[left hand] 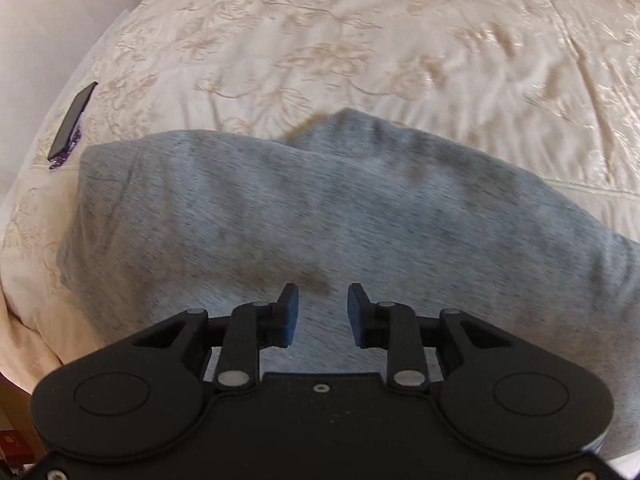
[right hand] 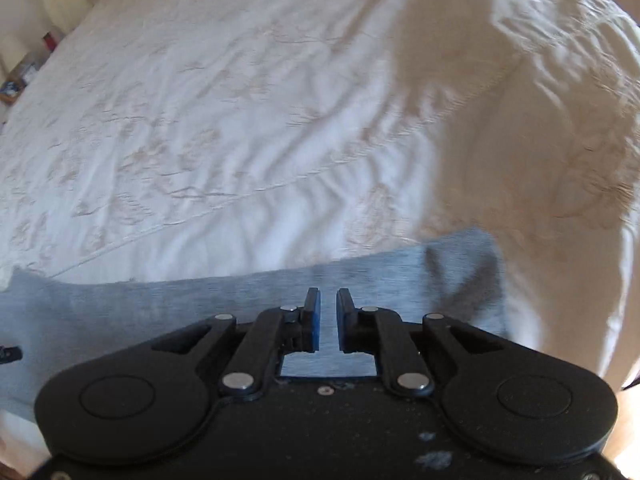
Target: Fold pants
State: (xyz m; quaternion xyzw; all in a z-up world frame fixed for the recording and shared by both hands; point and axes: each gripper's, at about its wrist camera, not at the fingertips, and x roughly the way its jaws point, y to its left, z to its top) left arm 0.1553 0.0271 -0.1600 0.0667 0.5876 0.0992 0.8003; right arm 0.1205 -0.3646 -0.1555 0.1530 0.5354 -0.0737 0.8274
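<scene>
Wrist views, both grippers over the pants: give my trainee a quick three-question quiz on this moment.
1. True or false: the left gripper is clamped on the grey pants.
2. What lies on the bedspread beyond the pants' left corner in the left wrist view? A) a phone B) a mug C) a shoe
3. Which gripper has the narrower gap between its fingers?

Key
1. False: its jaws stand apart with nothing pinched between them.
2. A: a dark phone lies there, apart from the pants.
3. The right gripper; through its slim gap only the pants show below, nothing is gripped.
</scene>
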